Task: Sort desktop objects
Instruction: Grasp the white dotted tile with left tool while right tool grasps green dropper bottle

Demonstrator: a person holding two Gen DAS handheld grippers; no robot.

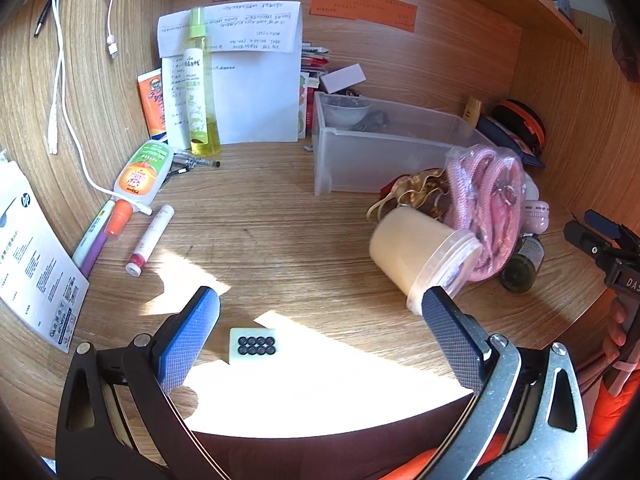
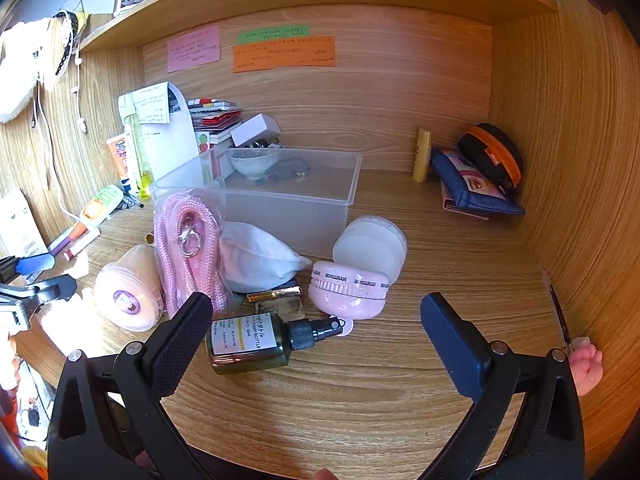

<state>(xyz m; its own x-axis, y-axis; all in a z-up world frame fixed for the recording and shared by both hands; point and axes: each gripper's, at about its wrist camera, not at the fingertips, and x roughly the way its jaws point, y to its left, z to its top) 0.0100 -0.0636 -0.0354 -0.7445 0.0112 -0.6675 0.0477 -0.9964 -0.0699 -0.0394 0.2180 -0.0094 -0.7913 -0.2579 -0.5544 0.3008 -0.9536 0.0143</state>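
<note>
My left gripper point(image 1: 320, 300) is open and empty above the desk's front edge. A small white tile with black dots point(image 1: 253, 345) lies between its fingers. A cream tub point(image 1: 420, 254) lies on its side by the right finger, next to a bagged pink rope point(image 1: 488, 200). My right gripper point(image 2: 316, 312) is open and empty. A dark green spray bottle point(image 2: 256, 342) lies on its side just beyond its left finger. Behind it sit a pink round case point(image 2: 350, 290), a white jar point(image 2: 370, 246), a white cloth point(image 2: 260, 260) and the clear plastic bin point(image 2: 288, 208).
At the left lie a yellow spray bottle point(image 1: 200, 84), an orange-labelled bottle point(image 1: 142, 172), pens point(image 1: 104, 236), a lip balm point(image 1: 150, 240), papers point(image 1: 256, 80) and cables point(image 1: 68, 120). At the back right stand a yellow tube point(image 2: 422, 154), a blue pouch point(image 2: 472, 186) and a black-orange case point(image 2: 494, 156).
</note>
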